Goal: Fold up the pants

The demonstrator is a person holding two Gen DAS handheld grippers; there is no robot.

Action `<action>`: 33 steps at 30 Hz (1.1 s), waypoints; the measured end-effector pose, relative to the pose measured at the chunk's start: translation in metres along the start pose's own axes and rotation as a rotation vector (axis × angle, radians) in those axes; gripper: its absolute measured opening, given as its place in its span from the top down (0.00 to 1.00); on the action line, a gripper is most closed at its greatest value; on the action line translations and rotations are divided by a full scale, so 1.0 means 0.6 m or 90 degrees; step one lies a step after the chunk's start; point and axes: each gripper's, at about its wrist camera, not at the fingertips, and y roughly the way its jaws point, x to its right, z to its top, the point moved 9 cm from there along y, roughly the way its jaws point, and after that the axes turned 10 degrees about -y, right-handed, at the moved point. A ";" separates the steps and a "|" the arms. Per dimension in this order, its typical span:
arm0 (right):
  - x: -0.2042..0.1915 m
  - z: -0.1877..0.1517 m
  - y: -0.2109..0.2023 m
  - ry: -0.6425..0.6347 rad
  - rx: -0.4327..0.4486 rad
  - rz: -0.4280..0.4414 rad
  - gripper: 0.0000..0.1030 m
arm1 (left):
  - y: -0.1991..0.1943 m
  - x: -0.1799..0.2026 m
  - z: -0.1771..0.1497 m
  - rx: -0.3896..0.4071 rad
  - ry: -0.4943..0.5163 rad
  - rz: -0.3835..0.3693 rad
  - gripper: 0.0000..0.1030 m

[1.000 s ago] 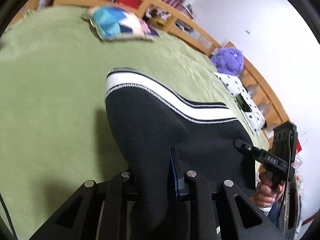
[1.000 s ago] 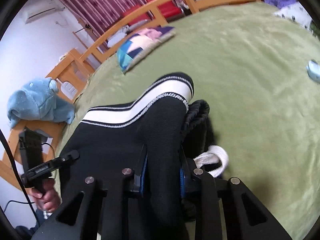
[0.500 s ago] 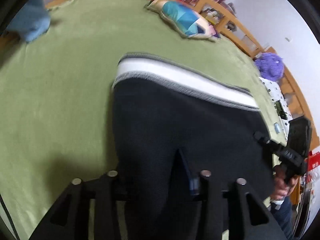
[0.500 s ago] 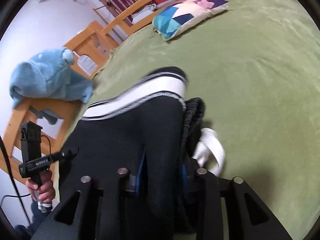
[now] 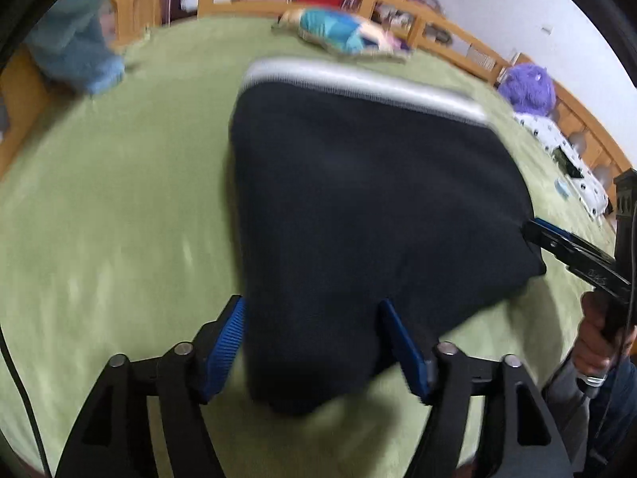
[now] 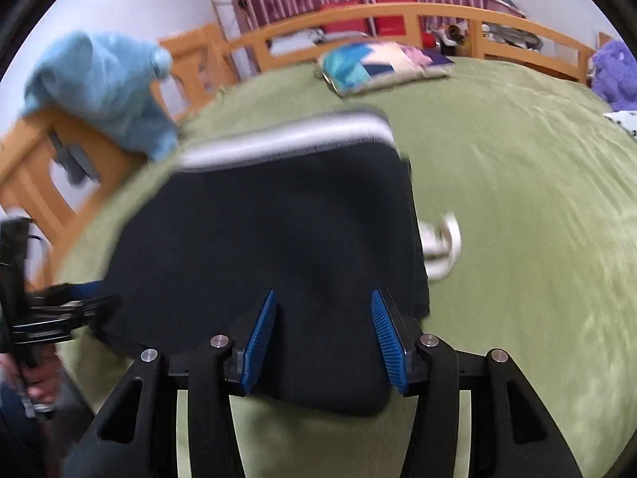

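Left wrist view: blurred. Left gripper (image 5: 312, 342) low in frame, jaws opening, blue pads (image 5: 227, 338) spread to either side of the near corner of the pants (image 5: 370, 215); cloth between the pads, not pinched. Pants black, folded, lying flat on the green bedspread (image 5: 119, 219), white stripe (image 5: 358, 87) along the far edge. Right of the pants, right gripper (image 5: 531, 231) reaching in at the right-hand corner, tip just at the cloth edge, held by a hand (image 5: 597, 342); contact too blurred to tell. Beyond the pants, a patchwork pillow (image 5: 346, 36) near the wooden bed rail (image 5: 438, 32). Far left of the pants, a blue plush (image 5: 79, 40). Far right of the pants, a purple plush (image 5: 525, 91).

Right wrist view: also blurred. Right gripper (image 6: 324, 334) at the bottom, jaws opening, blue pads (image 6: 260, 338) apart with the near edge of the pants (image 6: 270, 231) lying between them, not clamped. White stripe (image 6: 286, 139) on the far edge of the pants. Just right of the pants, a white loop of drawstring (image 6: 442, 243) sticking out on the bedspread (image 6: 517, 199). Left of the pants, left gripper (image 6: 95, 298) at the left corner, gripped by a hand (image 6: 36, 382). Beyond the pants, the pillow (image 6: 378, 63) and bed rail (image 6: 398, 12), red chairs (image 6: 366, 8) behind. Up and left of the pants, the blue plush (image 6: 103, 83) on a wooden post.
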 end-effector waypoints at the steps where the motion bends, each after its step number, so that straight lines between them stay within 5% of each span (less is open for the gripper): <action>1: -0.001 -0.008 -0.005 -0.010 0.000 -0.009 0.51 | 0.001 -0.004 -0.010 -0.007 -0.008 0.000 0.31; 5: -0.015 0.011 -0.033 -0.046 -0.008 0.013 0.51 | -0.040 -0.006 0.005 0.017 -0.015 -0.029 0.33; 9: 0.015 0.081 -0.073 -0.047 0.088 0.002 0.51 | -0.091 -0.006 0.070 0.088 -0.010 -0.040 0.33; 14: 0.023 0.183 -0.027 -0.041 0.139 0.018 0.51 | -0.069 0.016 0.160 0.136 -0.018 -0.025 0.33; 17: 0.019 0.215 0.041 -0.032 0.120 0.049 0.51 | -0.030 0.039 0.219 0.155 -0.024 -0.003 0.33; 21: 0.049 0.190 0.154 -0.013 0.041 0.020 0.52 | 0.051 0.048 0.259 0.128 -0.021 0.054 0.33; 23: 0.060 0.195 0.151 -0.002 0.057 0.031 0.53 | 0.093 0.033 0.261 0.093 -0.031 0.095 0.33; 33: 0.058 0.184 0.134 -0.006 0.048 -0.016 0.59 | 0.092 0.015 0.233 0.075 -0.052 0.096 0.33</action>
